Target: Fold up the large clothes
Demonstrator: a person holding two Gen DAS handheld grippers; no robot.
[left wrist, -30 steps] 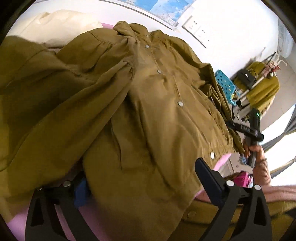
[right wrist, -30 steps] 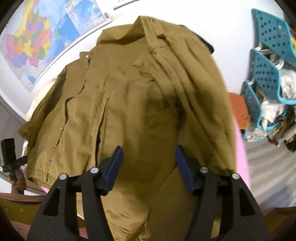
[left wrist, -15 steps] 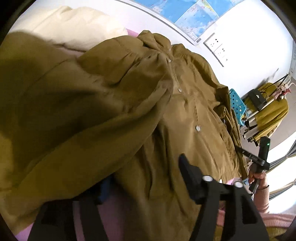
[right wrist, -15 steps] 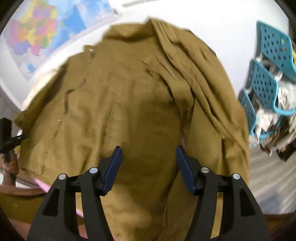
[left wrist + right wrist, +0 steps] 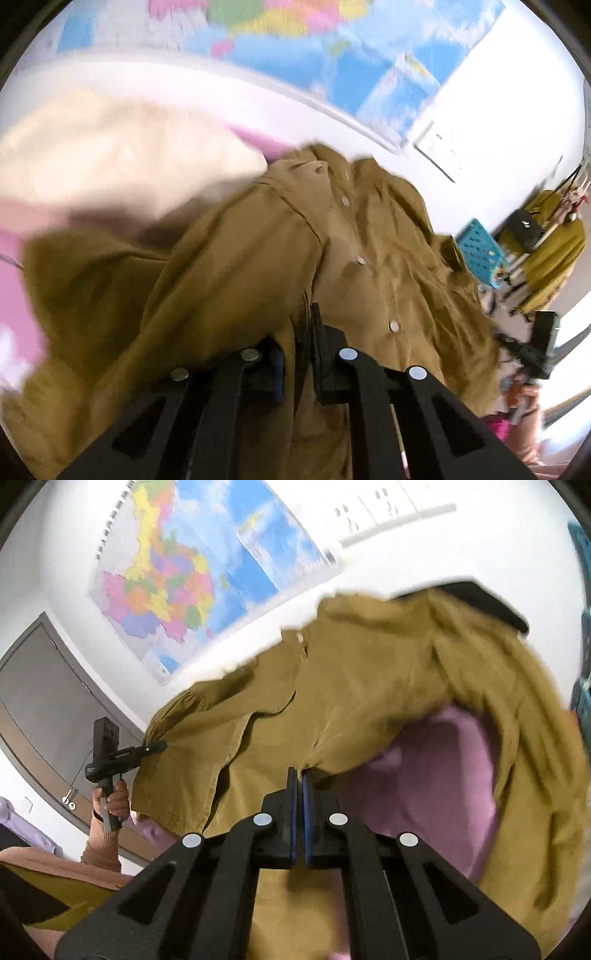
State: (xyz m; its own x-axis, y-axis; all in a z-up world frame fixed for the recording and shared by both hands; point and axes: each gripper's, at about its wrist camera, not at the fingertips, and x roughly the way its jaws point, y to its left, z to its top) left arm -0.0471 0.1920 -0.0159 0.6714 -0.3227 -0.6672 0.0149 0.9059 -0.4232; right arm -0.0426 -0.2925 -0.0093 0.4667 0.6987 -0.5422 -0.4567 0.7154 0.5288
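Pink bed cover (image 5: 436, 790) under wall map (image 5: 192, 572) — olive coat (image 5: 258, 280) lies across it, hem edge raised. Your left gripper (image 5: 297, 354) and right gripper (image 5: 299, 786) have just closed, both pinching hem. Fold step starting — next, carry hem evenly toward collar.

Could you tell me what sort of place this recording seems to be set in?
Probably a lived-in room at home: a wall map, a blue plastic basket beside a clothes rack, and the olive jacket over a pink-covered surface.
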